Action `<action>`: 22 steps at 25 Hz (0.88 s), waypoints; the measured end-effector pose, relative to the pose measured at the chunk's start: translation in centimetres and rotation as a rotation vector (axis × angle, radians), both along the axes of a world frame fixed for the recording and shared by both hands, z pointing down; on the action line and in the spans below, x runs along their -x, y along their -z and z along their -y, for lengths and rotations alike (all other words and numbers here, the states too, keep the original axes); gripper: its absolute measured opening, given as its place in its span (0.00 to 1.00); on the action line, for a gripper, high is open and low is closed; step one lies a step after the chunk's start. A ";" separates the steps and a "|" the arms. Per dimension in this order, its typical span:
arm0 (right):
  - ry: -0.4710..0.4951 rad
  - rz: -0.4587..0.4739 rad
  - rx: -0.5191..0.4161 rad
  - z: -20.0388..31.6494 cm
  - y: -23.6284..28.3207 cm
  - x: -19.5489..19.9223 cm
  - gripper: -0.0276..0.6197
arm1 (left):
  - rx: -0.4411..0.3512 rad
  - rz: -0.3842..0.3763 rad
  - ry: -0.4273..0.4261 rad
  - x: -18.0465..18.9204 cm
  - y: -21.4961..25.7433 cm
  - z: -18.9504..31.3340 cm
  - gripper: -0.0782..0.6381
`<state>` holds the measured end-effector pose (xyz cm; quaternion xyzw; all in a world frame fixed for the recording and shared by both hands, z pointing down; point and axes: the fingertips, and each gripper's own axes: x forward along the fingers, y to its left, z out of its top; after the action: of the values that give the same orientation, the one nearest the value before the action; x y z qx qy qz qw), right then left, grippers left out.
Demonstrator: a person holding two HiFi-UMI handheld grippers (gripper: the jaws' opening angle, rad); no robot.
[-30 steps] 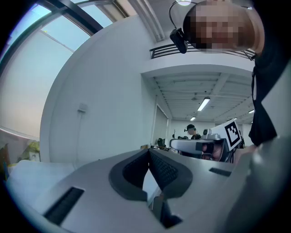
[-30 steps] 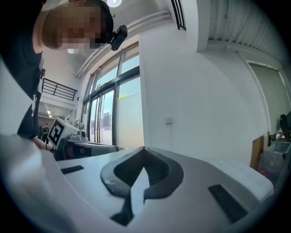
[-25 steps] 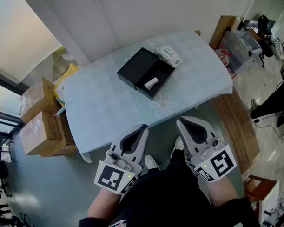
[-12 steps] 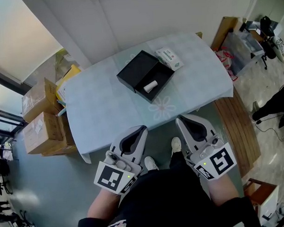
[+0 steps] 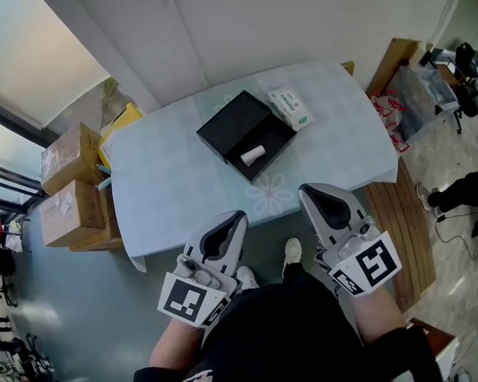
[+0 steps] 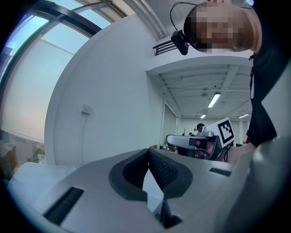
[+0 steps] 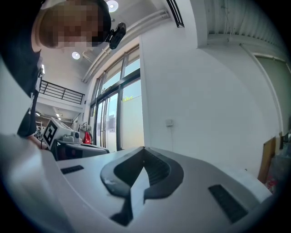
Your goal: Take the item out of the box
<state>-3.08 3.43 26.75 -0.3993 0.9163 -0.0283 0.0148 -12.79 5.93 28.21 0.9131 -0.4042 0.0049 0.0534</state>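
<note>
An open black box (image 5: 245,134) lies on the pale blue table (image 5: 168,189), its lid flat beside it. A small white roll-shaped item (image 5: 253,154) rests inside the box's near half. My left gripper (image 5: 240,215) is held low in front of the table's near edge, shut and empty. My right gripper (image 5: 305,192) hangs beside it at the right, also shut with nothing in it. Both are well short of the box. In the left gripper view my left gripper (image 6: 148,150) points up at a white wall; my right gripper (image 7: 144,148) does the same in the right gripper view.
A white packet with green print (image 5: 289,106) lies on the table just right of the box. Cardboard boxes (image 5: 67,192) are stacked left of the table. A wooden board (image 5: 396,220) and clutter (image 5: 423,94) sit to the right. The person's shoe (image 5: 291,255) shows on the grey floor.
The view has shifted a little, so the table and box sit slightly closer. My right gripper has risen somewhat toward the table edge. Both stay shut.
</note>
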 end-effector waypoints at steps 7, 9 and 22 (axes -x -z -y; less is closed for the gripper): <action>0.044 0.007 0.005 3.4 -0.3 -2.1 0.06 | 0.009 0.010 0.071 -1.8 -0.7 2.6 0.12; 0.057 0.008 0.009 4.3 -0.5 -2.7 0.06 | 0.011 0.014 0.090 -2.4 -0.9 3.3 0.12; 0.144 0.020 0.010 7.9 -0.8 -6.5 0.06 | 0.007 0.040 0.186 -6.2 -1.2 5.8 0.12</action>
<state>3.40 -4.46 27.54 -0.3323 0.9422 -0.0380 0.0196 -6.59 0.15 29.36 0.8711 -0.4883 0.0196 0.0487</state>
